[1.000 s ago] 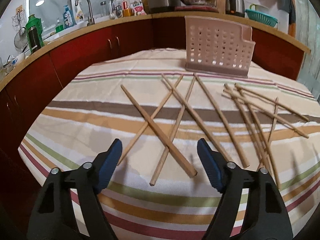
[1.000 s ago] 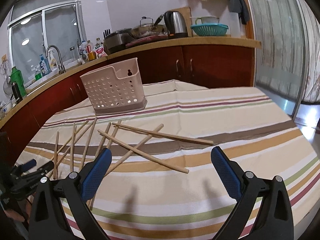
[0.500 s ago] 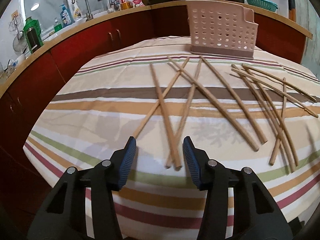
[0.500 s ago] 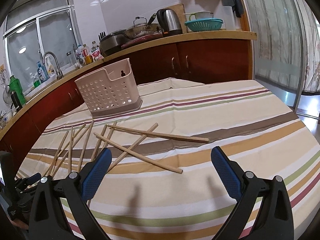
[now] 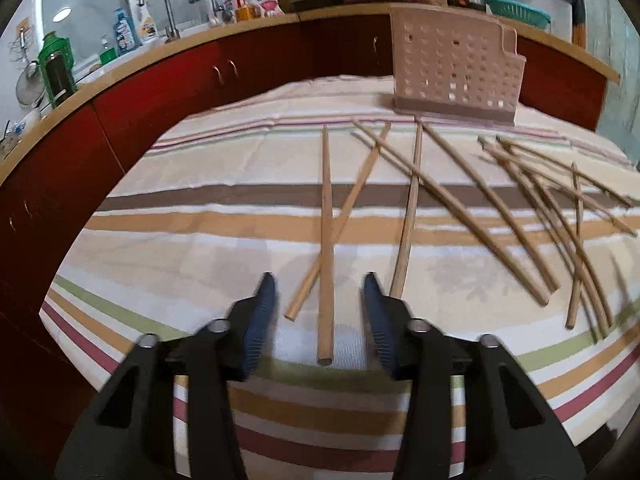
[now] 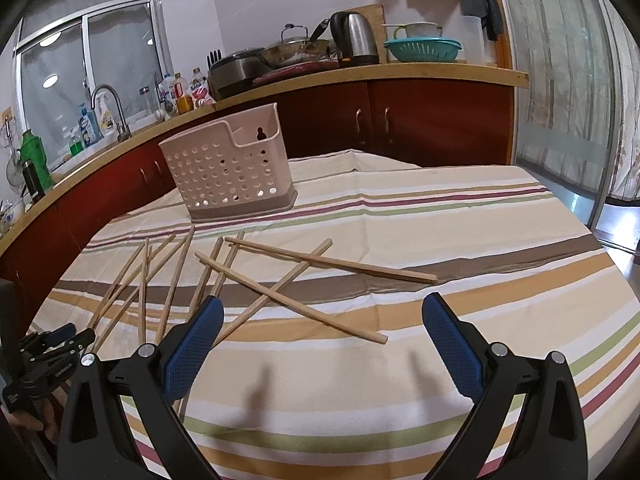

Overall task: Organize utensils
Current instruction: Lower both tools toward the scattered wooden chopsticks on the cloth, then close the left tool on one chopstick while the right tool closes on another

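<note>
left gripper (image 5: 320, 296) open, straddling near end of one chopstick (image 5: 327, 240) pointing 12 o'clock; right gripper (image 6: 320, 324) wide open, empty, basket (image 6: 228, 164) at 11 o'clock

dark red cabinets (image 6: 436, 120) under a wooden countertop (image 6: 440, 70), window (image 6: 80, 60) behind the faucet (image 6: 108, 108), striped tablecloth (image 6: 440, 220), white tiled wall (image 6: 260, 0)

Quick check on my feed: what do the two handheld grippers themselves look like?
Both match: the left gripper and right gripper have black plastic arms with triangular cut-outs, silver rivets at the pivots, and jaws faced with blue textured pads. No cables or sleeves show.
</note>
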